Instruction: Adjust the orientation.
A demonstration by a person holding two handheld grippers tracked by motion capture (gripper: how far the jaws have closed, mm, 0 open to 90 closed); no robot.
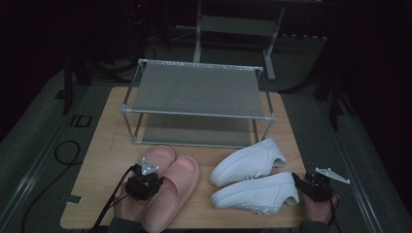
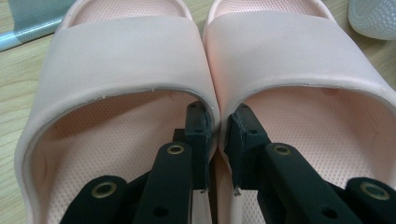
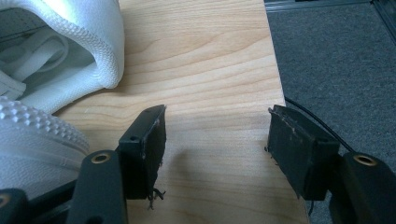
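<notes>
Seen from the high view, a wooden table [image 1: 97, 160] carries four pieces of footwear and one two-tier metal shoe rack [image 1: 197, 104], both of whose grey shelves are bare. Two pink slides [image 1: 171, 187] lie side by side at the near left, touching along their inner edges; two white sneakers [image 1: 255, 182] lie side by side at the near right, toes pointing left. The left gripper [image 1: 142, 184] sits over the heel end of the slides, a hand behind it at the table's near edge, while the right gripper [image 1: 311, 187] rests just beside the heel of the nearer sneaker. In the left gripper view, the left gripper [image 2: 219, 140] has one jaw inside each slide, the two jaws drawn close and clamped on the slides' adjoining inner walls, pinching the pair [image 2: 210, 70] together beneath the straps; a corner of a sneaker [image 2: 373, 18] shows at the upper right. In the right gripper view, the right gripper [image 3: 217, 135] holds its jaws wide apart over bare wood, gripping nothing, with both sneakers [image 3: 56, 51] lying to its left near the table [image 3: 210, 56] edge.
</notes>
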